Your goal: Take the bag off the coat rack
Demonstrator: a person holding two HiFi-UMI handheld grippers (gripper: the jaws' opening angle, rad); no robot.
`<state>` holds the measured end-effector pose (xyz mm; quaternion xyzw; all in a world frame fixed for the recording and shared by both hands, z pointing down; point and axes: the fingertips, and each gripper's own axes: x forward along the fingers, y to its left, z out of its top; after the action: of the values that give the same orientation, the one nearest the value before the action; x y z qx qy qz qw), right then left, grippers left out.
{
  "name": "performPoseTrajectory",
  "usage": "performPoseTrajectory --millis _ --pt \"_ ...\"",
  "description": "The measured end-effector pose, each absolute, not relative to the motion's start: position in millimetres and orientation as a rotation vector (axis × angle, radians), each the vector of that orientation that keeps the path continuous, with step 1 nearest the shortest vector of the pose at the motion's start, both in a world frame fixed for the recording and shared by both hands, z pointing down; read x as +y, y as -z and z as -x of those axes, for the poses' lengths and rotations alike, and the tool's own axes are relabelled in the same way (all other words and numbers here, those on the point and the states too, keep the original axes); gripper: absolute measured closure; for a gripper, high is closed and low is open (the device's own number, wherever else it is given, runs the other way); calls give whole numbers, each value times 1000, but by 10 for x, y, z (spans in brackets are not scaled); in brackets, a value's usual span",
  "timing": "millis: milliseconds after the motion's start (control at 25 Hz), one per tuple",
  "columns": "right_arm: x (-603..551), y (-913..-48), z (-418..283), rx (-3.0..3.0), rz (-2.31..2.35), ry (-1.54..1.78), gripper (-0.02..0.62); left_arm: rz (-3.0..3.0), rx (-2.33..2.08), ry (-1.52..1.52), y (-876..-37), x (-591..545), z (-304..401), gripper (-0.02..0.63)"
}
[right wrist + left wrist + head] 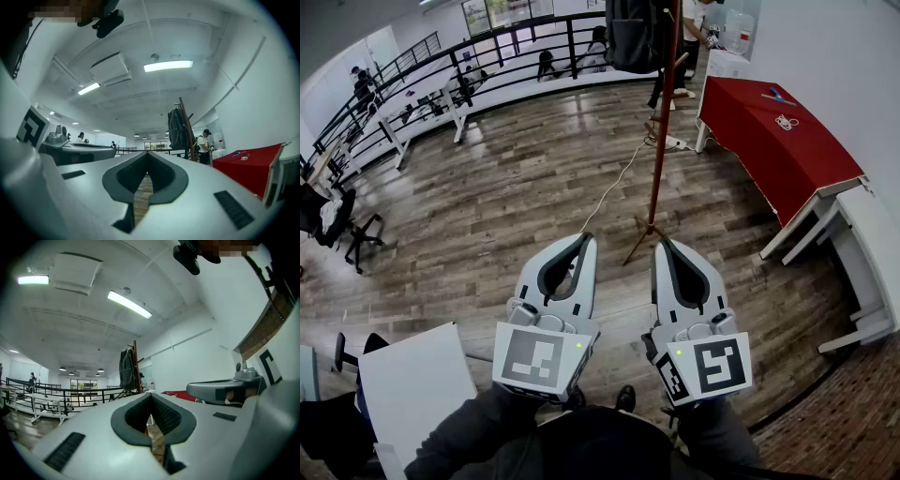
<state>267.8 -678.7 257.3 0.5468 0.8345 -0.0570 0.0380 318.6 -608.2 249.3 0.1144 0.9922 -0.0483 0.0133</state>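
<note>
A dark backpack hangs high on a reddish-brown wooden coat rack that stands on the wood floor well ahead of me. Both grippers are held side by side low in the head view, far short of the rack. My left gripper is shut with nothing in it, and so is my right gripper. In the left gripper view the backpack hangs on the rack beyond the shut jaw tips. The right gripper view shows the backpack up and to the right of its shut tips.
A red-covered table stands right of the rack, with white furniture nearer me. A black railing runs along the back, with white desks behind it. A person stands past the rack. A white panel lies at lower left, a black chair at far left.
</note>
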Motion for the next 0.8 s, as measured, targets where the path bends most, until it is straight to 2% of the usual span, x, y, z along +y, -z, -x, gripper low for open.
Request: performPoseTrajectory --millis 440,800 --pt "-7049 -2695 -2349 2537 -1734 183 589 -439 3110 190 -2669 -6248 -2945 597" --pt "-6475 -2914 -2187 2489 -1888 215 588 -600 3130 147 -2892 -5701 -2877 597"
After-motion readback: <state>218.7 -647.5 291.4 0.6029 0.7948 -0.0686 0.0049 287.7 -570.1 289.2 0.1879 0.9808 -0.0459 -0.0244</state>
